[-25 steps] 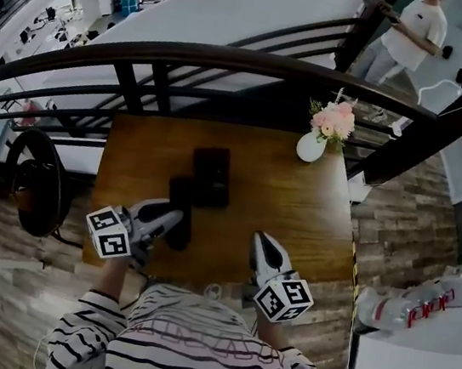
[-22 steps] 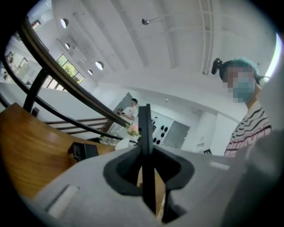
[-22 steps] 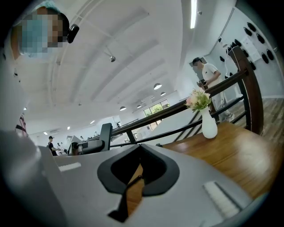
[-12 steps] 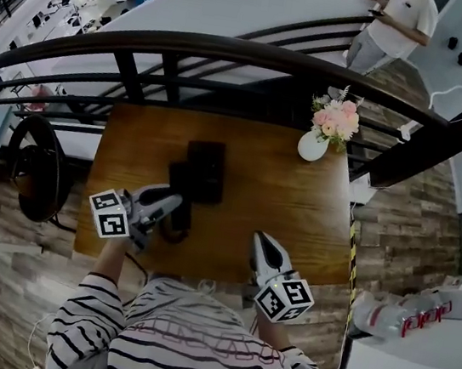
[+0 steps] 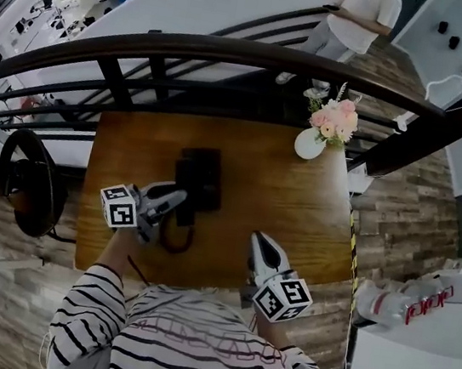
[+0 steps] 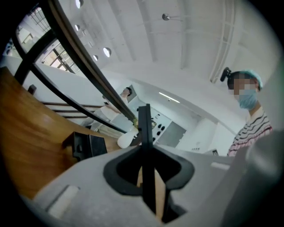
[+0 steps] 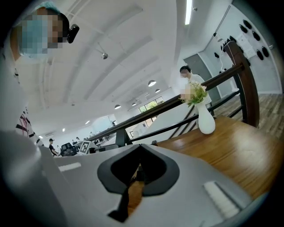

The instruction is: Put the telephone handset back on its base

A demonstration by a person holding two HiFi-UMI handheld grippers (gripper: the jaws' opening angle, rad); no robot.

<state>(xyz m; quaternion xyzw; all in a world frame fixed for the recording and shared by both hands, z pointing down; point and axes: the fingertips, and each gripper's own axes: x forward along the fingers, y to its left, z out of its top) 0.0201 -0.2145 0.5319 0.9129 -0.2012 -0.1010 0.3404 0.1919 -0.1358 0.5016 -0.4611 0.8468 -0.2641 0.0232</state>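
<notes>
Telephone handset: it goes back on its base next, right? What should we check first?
1. Grip: the left gripper is clamped on the handset: ok.
2. Base sits flat on the table: ok.
3. Handset lined up over its cradle: cannot tell, the dark shapes merge in the head view.
4. Cord loops on the near side, off the base: ok.
5. Vase stands away at the far corner: ok.
6. Right gripper is shut, empty and apart from the phone: ok.
</notes>
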